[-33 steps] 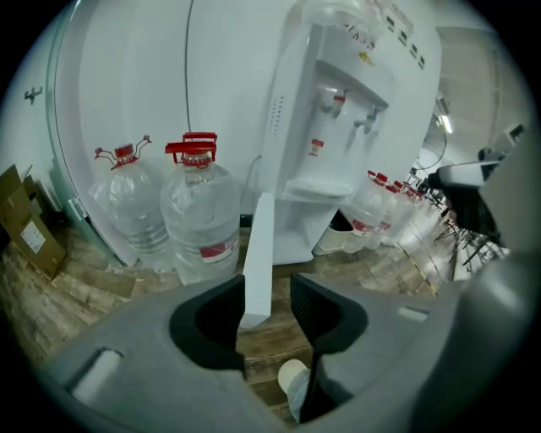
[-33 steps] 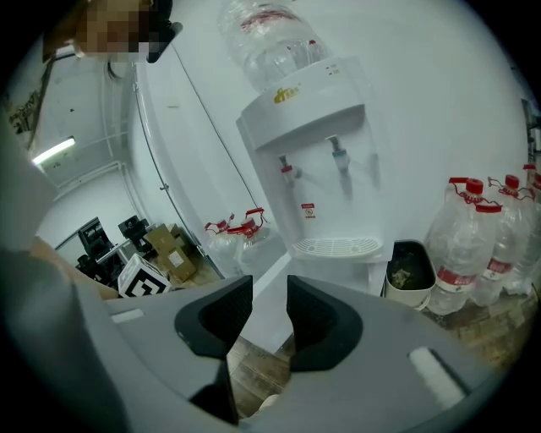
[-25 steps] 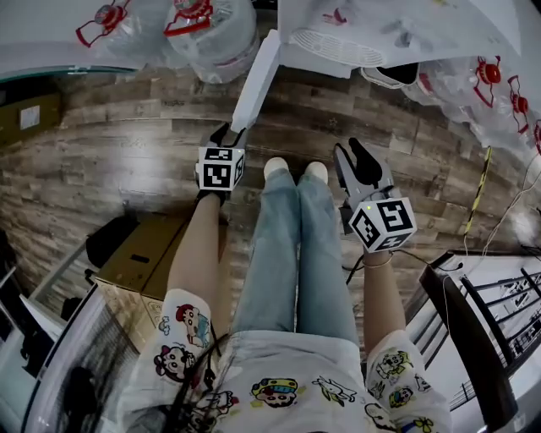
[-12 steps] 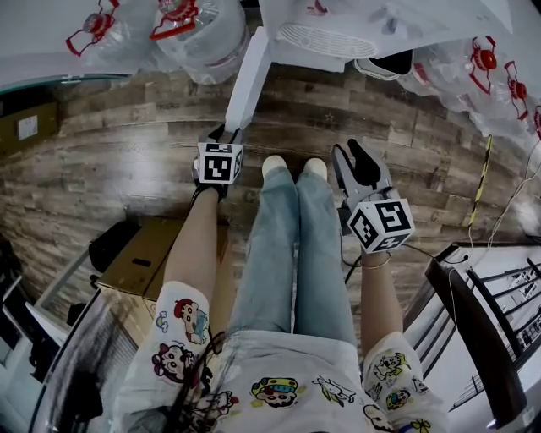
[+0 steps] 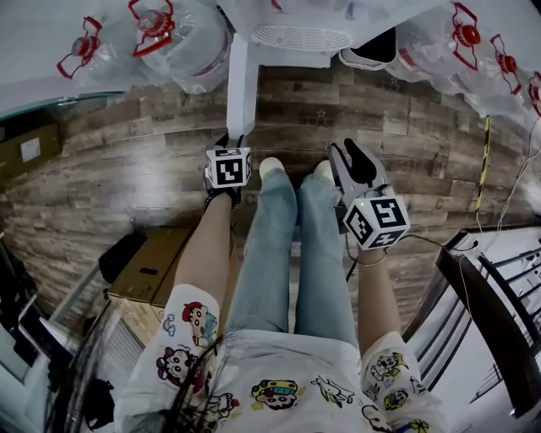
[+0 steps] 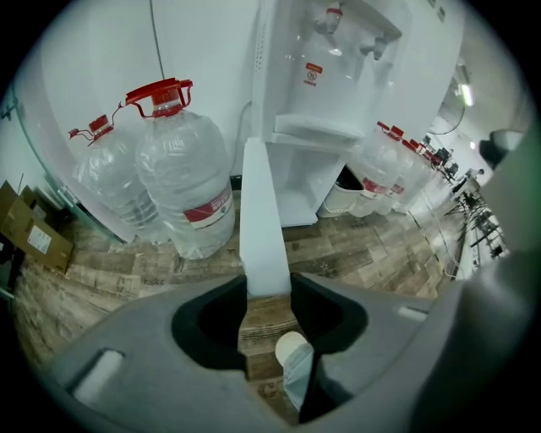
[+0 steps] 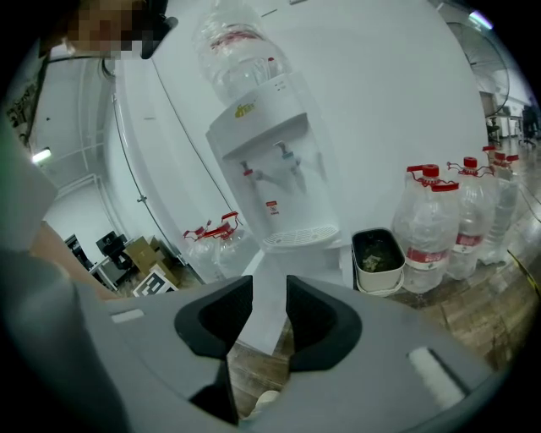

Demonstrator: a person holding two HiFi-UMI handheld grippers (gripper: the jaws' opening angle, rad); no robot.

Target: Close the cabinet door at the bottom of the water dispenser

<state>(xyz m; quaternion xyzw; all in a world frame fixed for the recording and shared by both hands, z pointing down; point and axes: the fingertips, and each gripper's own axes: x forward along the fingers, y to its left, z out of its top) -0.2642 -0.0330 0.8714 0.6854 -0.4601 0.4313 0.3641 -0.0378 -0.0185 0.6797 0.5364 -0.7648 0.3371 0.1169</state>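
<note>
The white water dispenser [image 5: 304, 25] stands at the top of the head view. Its bottom cabinet door [image 5: 242, 84] hangs open and sticks out towards me. My left gripper [image 5: 230, 138] points steeply down at the door's free edge. Its jaws have just been closing, and in the left gripper view the door's edge [image 6: 262, 211] sits between the pads of the left gripper [image 6: 266, 287], which press on both faces. My right gripper [image 5: 351, 161] hovers right of my legs, open, with nothing between its jaws. The right gripper view shows the right gripper [image 7: 269, 296] aimed at the door [image 7: 264, 334] below the dispenser [image 7: 270, 161].
Large water bottles [image 5: 182, 42] with red caps stand left of the dispenser, and more bottles [image 7: 439, 224] stand to its right. A small bin [image 7: 378, 258] sits by its right side. A cardboard box [image 5: 148, 266] lies on the wooden floor at my left, a black rack [image 5: 499, 330] at my right.
The left gripper has shifted a little right and down with the door's edge. The door now points straighter towards me. The right gripper has drifted slightly towards the dispenser.
</note>
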